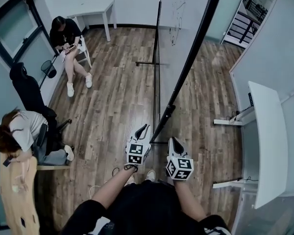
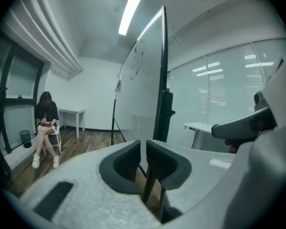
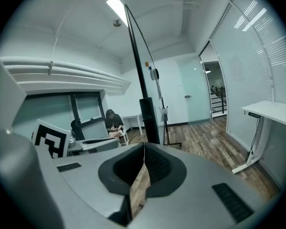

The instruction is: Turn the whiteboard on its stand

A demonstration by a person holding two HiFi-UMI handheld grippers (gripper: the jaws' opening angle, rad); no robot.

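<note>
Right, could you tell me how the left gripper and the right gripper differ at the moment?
On the left gripper the jaws stand a narrow slit apart; on the right gripper they meet at the tips. In the head view the left gripper sits to the left of the near edge of the whiteboard, and the right gripper sits to the right of it. Both are empty and point toward that edge.

- a brown wood-plank floor is covering the whole room.
- a small white rectangular table is standing against the plain white far wall.
- a long white desk is running along the frosted glass wall at the right.
- a dark-framed window is lining the left side, with a black office chair sitting below it.
- a long ceiling strip light is glowing overhead.
</note>
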